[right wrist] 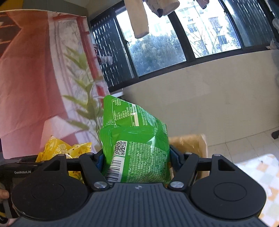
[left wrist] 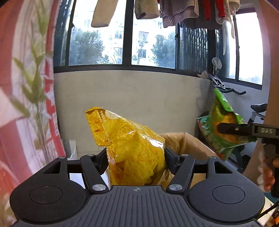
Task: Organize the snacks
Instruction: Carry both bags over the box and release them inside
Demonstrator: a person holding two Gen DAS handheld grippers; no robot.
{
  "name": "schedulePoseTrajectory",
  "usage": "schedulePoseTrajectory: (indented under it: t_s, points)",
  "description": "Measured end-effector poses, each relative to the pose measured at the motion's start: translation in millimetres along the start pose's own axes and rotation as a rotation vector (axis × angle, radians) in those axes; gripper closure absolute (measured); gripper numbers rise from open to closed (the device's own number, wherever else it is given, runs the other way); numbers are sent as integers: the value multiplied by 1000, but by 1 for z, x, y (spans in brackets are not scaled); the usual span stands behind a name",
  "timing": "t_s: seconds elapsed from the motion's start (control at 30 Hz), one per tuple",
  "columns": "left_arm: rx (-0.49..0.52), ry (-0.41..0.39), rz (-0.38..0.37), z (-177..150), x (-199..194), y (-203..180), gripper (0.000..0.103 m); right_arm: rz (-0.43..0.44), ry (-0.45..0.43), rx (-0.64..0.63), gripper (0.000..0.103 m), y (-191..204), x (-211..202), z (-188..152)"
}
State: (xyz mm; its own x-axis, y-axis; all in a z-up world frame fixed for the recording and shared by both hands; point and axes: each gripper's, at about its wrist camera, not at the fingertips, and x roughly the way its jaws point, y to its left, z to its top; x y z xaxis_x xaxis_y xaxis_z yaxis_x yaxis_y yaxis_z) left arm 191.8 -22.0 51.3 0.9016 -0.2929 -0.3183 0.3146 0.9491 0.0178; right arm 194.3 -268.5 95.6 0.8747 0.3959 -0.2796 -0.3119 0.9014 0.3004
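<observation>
Behind both grippers stands a wide window [left wrist: 122, 35] with dark frames, and under it a grey wall [left wrist: 130, 97]. Pieces of laundry [left wrist: 183, 12] hang in front of the glass at the top. To the left of the grippers hangs a pink and red curtain [left wrist: 26, 87] with a print of green leaves. An exercise bike [left wrist: 251, 108] stands far to the right of the left gripper.

Just beyond the fingers of both grippers is a brown cardboard box [right wrist: 190, 143], its open flap showing behind the bags.

The left gripper [left wrist: 136, 157] holds a yellow chip bag [left wrist: 132, 148]. The bag stands upright between the two fingers, which press on its lower part from both sides, and its top leans to the left. In the right wrist view the same bag shows at the left.

The right gripper [right wrist: 136, 157] holds a green snack bag [right wrist: 136, 139] in the same way, gripped at its lower part, with the QR code and the barcode turned to the camera. From the left wrist view this bag hangs in the air at the right, clamped between the black fingers, and a hand [left wrist: 266, 172] below grips the handle.
</observation>
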Motion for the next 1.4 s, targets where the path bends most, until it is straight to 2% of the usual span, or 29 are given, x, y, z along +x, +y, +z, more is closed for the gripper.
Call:
schedulePoseTrajectory:
  t_s: [0.1, 0.23, 0.33, 0.6, 0.7, 0.8, 0.97, 1.2, 1.4]
  points:
    - [1, 6, 4, 10, 30, -4, 36, -23, 11, 21, 33, -16, 37, 6]
    - [-66, 55, -9, 18, 71, 4, 36, -69, 45, 102, 33, -41, 80, 2]
    - [-63, 89, 6, 16, 96, 4, 36, -110, 72, 145, 33, -54, 102, -4]
    - [-52, 190, 20, -4, 138, 3, 35, -174, 135, 140, 32, -68, 119, -18]
    - [-56, 211, 12, -12, 142, 4, 32, -199, 149, 124, 29, -71, 116, -24]
    - [-49, 220, 19, -14, 142, 6, 30, -208, 166, 110, 20, -75, 114, -28]
    - [-75, 206, 31, -8, 135, 8, 19, -207, 168, 92, 18, -73, 107, -26]
    - [-81, 180, 47, -4, 120, 10, 18, -204, 162, 37, 13, -62, 97, -20]
    - [-93, 140, 59, -5, 93, 11, 18, -192, 154, -89, 7, -42, 81, -20]
